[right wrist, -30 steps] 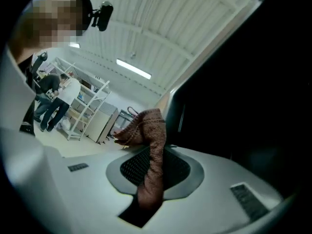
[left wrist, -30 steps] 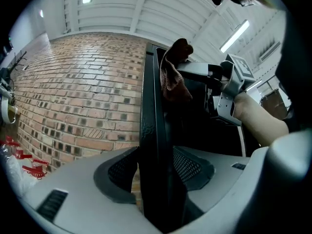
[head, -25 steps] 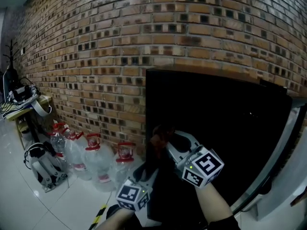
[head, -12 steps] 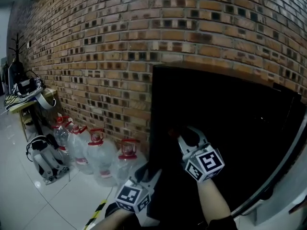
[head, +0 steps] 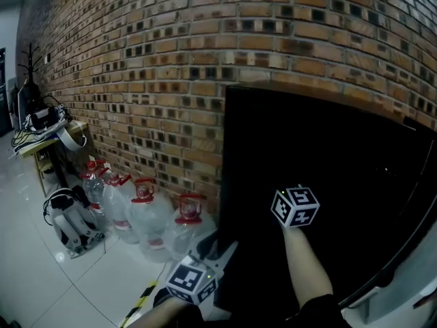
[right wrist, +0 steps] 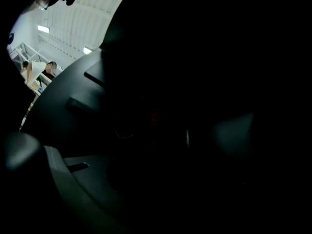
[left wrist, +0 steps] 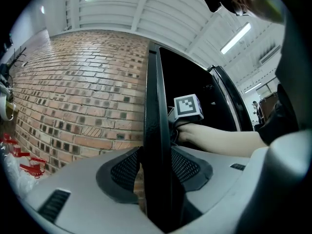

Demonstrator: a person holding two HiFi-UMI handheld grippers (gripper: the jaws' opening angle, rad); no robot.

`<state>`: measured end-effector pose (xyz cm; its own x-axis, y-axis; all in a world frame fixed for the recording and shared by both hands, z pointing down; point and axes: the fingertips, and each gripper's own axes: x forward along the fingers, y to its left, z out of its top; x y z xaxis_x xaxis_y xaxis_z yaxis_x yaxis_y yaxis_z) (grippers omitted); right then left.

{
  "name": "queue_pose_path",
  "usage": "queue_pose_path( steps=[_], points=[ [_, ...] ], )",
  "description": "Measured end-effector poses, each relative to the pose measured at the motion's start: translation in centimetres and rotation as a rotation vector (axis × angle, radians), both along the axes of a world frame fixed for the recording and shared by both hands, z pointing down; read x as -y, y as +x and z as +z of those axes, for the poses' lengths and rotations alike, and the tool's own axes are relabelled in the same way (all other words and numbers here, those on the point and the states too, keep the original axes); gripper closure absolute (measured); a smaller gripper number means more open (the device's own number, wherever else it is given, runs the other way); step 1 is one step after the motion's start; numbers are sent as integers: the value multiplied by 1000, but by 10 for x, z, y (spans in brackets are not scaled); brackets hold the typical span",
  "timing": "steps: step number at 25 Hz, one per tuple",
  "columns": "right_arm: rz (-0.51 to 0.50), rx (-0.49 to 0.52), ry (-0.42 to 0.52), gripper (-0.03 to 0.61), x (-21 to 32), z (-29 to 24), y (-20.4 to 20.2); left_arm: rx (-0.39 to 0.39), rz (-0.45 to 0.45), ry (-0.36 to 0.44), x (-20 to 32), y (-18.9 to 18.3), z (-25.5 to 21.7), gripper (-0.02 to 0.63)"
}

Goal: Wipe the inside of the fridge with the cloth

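Your left gripper (head: 220,250) is grey with black mesh pads (left wrist: 127,168); both hands' white cubes (head: 295,206) bear black square markers.

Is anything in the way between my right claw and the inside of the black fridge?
Nothing visible. The black upright fridge has its door swung open at the right, and the right claw reaches into the dark opening past its marker cube. The interior is too dark to show shelves or the cloth.
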<state>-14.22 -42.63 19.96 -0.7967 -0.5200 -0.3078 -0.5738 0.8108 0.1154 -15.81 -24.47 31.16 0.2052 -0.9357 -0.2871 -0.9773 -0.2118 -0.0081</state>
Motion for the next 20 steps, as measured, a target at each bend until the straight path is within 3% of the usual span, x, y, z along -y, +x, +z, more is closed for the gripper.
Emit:
queue_pose_path(
  steps=[5,11,15,20],
  points=[
    [54,-21,-4,505,32,1,-4,18,0,-49,-1,0,1,411],
    [98,-52,-30,505,62,3,-9,28,17,-54,-2,0,3,408],
    [143,-47,-46,505,81,5,-12,3,32,6,1,-2,4,407],
    [220,-70,-43,505,95,2,-12,8,31,8,0,-2,1,407]
  ],
)
